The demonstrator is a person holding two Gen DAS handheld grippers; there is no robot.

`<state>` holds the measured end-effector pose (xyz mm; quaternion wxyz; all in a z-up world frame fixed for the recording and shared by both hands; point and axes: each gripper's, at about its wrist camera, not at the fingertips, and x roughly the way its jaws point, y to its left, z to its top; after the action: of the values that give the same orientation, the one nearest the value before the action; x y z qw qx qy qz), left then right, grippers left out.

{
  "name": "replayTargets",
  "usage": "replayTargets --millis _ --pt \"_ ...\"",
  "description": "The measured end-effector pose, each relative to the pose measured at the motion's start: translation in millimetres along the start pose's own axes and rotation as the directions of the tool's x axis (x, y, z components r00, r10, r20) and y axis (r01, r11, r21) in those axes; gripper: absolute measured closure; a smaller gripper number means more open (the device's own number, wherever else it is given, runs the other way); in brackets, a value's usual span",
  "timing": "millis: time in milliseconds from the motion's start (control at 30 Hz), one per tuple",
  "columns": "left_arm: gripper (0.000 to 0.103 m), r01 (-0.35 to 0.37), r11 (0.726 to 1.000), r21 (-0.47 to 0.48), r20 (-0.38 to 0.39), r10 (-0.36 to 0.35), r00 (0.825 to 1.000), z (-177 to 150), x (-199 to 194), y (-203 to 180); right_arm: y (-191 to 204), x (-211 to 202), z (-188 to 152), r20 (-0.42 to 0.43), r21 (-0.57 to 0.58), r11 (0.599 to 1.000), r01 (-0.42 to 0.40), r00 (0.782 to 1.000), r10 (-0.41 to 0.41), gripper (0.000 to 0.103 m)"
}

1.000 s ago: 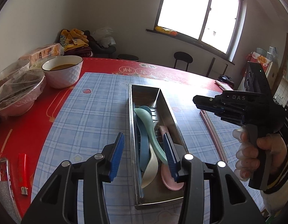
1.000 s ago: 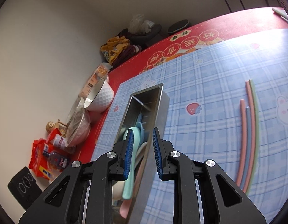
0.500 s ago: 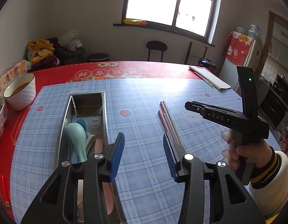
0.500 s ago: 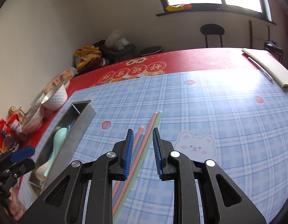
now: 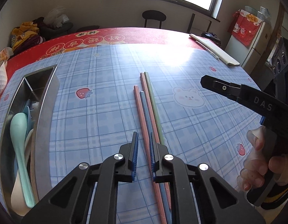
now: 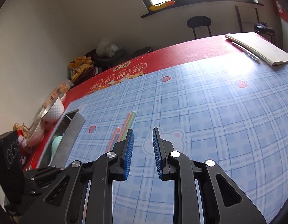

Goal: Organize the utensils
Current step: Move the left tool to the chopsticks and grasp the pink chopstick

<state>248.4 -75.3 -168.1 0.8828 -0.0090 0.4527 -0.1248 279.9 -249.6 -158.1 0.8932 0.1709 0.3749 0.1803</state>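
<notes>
Several chopsticks [image 5: 146, 112], pink, blue and green, lie side by side on the blue checked cloth [image 5: 106, 78]. My left gripper [image 5: 144, 136] hovers over their near ends with its jaws closing. A narrow gap still shows, with a pink chopstick on the cloth visible through it, and the pads do not press on it. My right gripper [image 6: 143, 130] is open and empty above a bear print, right of the chopsticks [image 6: 128, 121]. A steel tray [image 5: 45, 100] at the left holds pastel spoons [image 5: 18, 128].
A white bowl [image 6: 54, 110] and food packets stand on the red table edge beyond the tray [image 6: 69, 136]. A folded paper with a pen [image 5: 214, 50] lies at the far right. A hand [image 5: 259, 160] holds the right gripper's grip. A chair [image 5: 153, 17] stands behind the table.
My left gripper swung from over the tray to over the chopsticks, and its jaws narrowed. My right gripper moved right from the tray to above the bear print, its opening unchanged.
</notes>
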Motion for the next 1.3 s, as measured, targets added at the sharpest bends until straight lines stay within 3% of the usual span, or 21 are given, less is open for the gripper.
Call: replayTargets --millis 733,1200,1300 --pt "0.092 -0.081 0.996 0.039 -0.013 0.082 0.997 -2.7 7.8 -8.0 3.1 -8.8 -0.8 0.017 -0.002 1.0 -0.022 1.0 0.022 0.081" --pt "0.091 -0.065 0.998 0.027 0.032 0.064 0.997 -4.5 9.8 -5.5 5.4 -4.0 -2.3 -0.005 -0.008 1.0 -0.027 1.0 0.027 0.081" --pt "0.097 -0.063 0.998 -0.004 0.043 0.063 0.997 -9.5 5.8 -0.5 9.4 0.3 -3.6 -0.019 -0.016 0.999 -0.03 0.999 0.03 0.081"
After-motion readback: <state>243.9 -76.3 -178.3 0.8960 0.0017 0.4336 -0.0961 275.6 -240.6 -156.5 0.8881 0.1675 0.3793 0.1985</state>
